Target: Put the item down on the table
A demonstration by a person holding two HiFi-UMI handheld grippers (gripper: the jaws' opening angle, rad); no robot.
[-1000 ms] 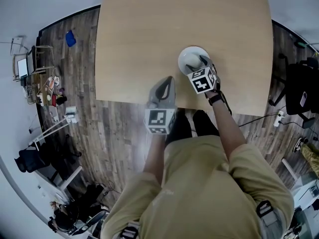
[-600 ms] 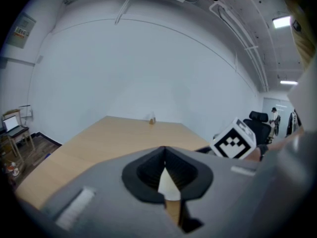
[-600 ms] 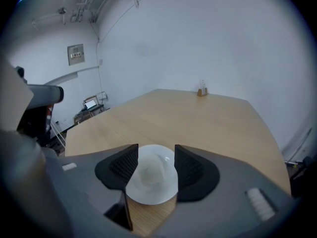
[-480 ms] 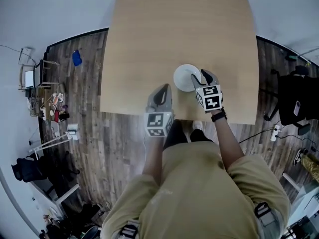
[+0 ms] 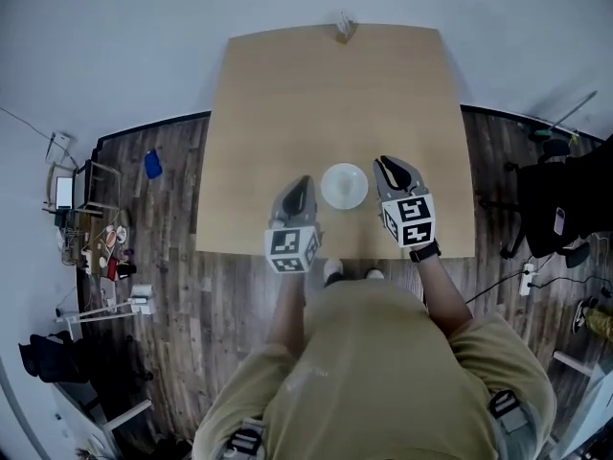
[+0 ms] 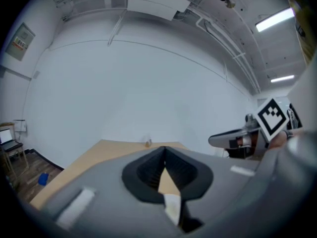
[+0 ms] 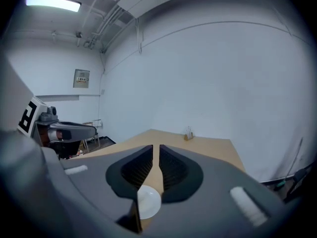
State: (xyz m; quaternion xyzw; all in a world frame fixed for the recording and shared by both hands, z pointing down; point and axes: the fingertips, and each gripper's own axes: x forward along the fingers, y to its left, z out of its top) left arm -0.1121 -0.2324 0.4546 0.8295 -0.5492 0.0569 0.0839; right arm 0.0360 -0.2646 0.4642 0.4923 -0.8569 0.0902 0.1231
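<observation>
A white bowl (image 5: 344,186) rests upright on the tan table (image 5: 287,94), near its front edge, and nothing holds it. My left gripper (image 5: 304,182) hovers just left of the bowl with its jaws pressed together and empty. My right gripper (image 5: 388,165) hangs just right of the bowl and clear of it, its jaws closed to a thin slit with nothing between them. In the right gripper view the bowl (image 7: 147,202) shows low down behind the right gripper (image 7: 156,147). The left gripper view shows the left gripper (image 6: 165,150) over bare table.
A small holder (image 5: 344,27) stands at the table's far edge, also visible as the holder (image 7: 188,134) in the right gripper view. A dark chair (image 5: 565,209) is to the right on the wooden floor. Clutter (image 5: 96,247) lies on the floor to the left.
The right gripper, which held the bowl's rim, has let go and drawn off to the right. The bowl now sits on the table. Both grippers have pulled back toward the front edge.
</observation>
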